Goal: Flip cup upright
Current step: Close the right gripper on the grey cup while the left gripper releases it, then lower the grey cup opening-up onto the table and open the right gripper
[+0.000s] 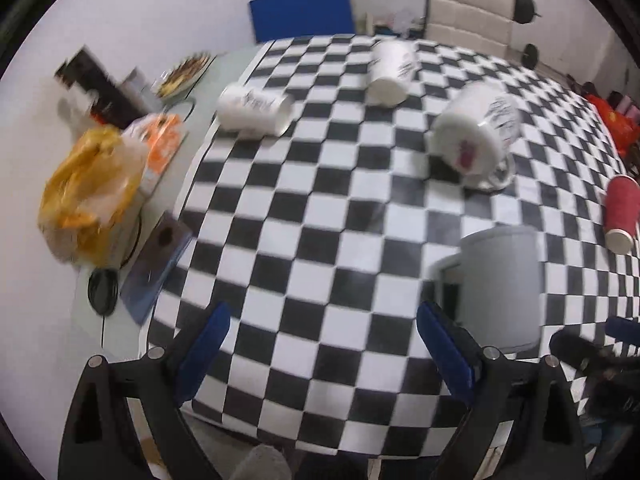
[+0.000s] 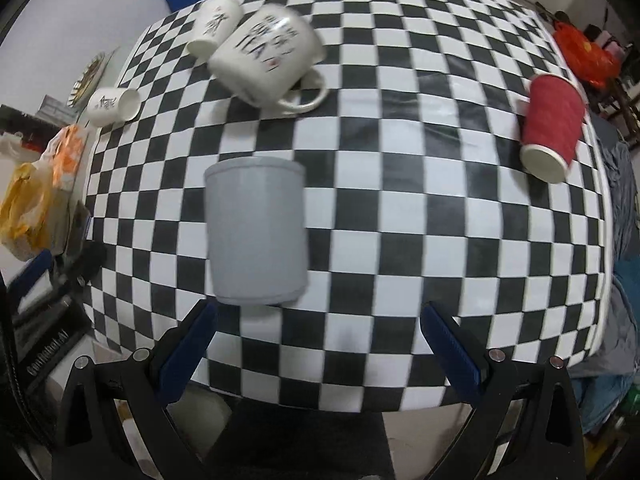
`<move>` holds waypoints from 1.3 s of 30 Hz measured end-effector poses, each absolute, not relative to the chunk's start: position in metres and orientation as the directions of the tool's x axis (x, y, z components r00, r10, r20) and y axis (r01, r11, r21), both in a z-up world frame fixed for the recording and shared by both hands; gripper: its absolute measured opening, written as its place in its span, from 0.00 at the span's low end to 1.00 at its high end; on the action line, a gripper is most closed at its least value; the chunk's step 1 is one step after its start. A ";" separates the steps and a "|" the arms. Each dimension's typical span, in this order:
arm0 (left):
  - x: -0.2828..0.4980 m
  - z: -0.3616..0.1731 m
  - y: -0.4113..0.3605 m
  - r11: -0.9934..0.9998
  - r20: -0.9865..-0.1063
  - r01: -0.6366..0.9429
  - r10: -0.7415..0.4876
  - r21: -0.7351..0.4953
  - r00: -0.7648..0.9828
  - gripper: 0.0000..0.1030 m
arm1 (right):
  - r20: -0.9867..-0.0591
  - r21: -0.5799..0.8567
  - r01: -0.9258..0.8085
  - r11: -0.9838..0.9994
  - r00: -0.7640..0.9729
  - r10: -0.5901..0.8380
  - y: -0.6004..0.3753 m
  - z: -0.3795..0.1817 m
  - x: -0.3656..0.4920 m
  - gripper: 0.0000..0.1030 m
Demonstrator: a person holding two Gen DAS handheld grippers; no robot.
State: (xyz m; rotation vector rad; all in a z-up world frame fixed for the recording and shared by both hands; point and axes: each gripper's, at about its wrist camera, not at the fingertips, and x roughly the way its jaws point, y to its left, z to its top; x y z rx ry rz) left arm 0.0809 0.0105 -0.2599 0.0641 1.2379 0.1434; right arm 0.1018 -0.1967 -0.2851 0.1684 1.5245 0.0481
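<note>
A grey mug (image 2: 256,236) stands upside down near the front edge of the checkered table (image 2: 400,184); it also shows in the left wrist view (image 1: 500,288), handle to the left. A large white mug (image 2: 268,56) lies on its side, also in the left wrist view (image 1: 476,132). Two small white cups (image 1: 256,110) (image 1: 392,72) lie on their sides. A red paper cup (image 2: 552,128) lies on its side at the right. My left gripper (image 1: 320,352) is open and empty, left of the grey mug. My right gripper (image 2: 318,352) is open and empty, just in front of the grey mug.
A yellow bag (image 1: 88,188), orange packet (image 1: 162,140), dark box (image 1: 100,88) and plate (image 1: 184,74) clutter the bare strip left of the cloth. A blue board (image 1: 302,10) and white chairs (image 1: 468,12) stand behind. A red bag (image 2: 580,52) lies at the far right.
</note>
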 end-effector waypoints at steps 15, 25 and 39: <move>0.091 -0.302 0.034 0.981 -0.959 -0.171 0.135 0.094 0.248 0.93 | -0.939 0.226 0.043 0.973 -0.255 0.229 -0.155 -0.376 0.186 0.99; 0.107 -0.318 0.033 0.983 -0.961 -0.174 0.101 0.057 0.259 0.93 | -0.931 0.268 0.053 0.962 -0.245 0.273 -0.151 -0.399 0.182 0.82; 0.121 -0.335 0.019 0.992 -0.956 -0.120 0.082 0.050 0.282 0.93 | -0.875 0.227 0.006 0.974 0.440 0.201 -0.175 -0.342 0.159 0.82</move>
